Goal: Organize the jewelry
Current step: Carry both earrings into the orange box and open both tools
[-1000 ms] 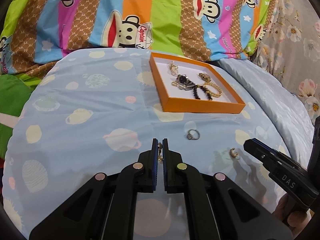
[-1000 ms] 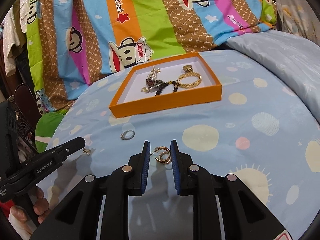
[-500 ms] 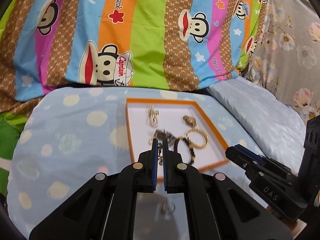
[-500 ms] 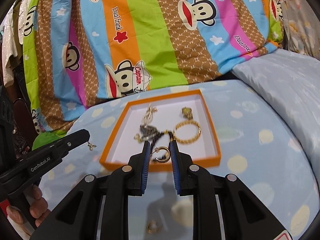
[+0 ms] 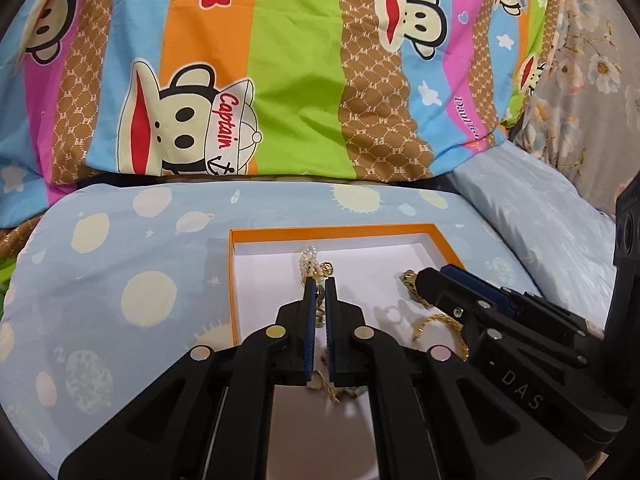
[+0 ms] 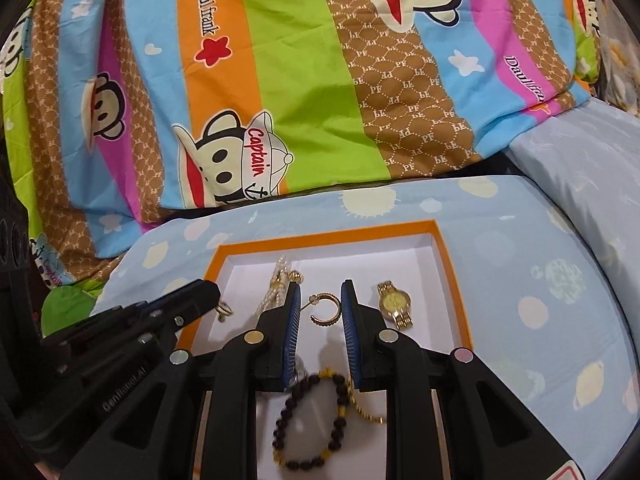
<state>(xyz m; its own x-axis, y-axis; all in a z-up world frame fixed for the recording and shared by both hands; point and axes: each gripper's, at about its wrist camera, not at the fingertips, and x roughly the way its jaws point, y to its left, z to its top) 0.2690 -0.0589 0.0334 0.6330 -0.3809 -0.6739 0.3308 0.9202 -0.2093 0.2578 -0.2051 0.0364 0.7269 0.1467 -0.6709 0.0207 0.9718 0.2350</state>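
Observation:
An orange box (image 5: 236, 280) with a white floor lies on the blue bedsheet; it also shows in the right wrist view (image 6: 452, 280). My left gripper (image 5: 319, 286) is shut on a small gold earring (image 5: 320, 304) and hangs over the box. My right gripper (image 6: 320, 292) is shut on a gold hoop earring (image 6: 326, 310), also over the box. In the box lie a pearl-and-gold piece (image 6: 280, 280), a gold watch (image 6: 394, 304), a dark bead bracelet (image 6: 308, 420) and a gold chain (image 5: 436, 324).
A striped monkey-print quilt (image 5: 280, 72) rises behind the box. A pale blue pillow (image 5: 540, 224) lies to the right, with floral fabric (image 5: 592, 80) beyond it. The planet-print sheet (image 5: 120, 280) spreads left of the box.
Both grippers have moved forward from the sheet, each with its earring, and now hang over the box. The ring left on the sheet has dropped out of view.

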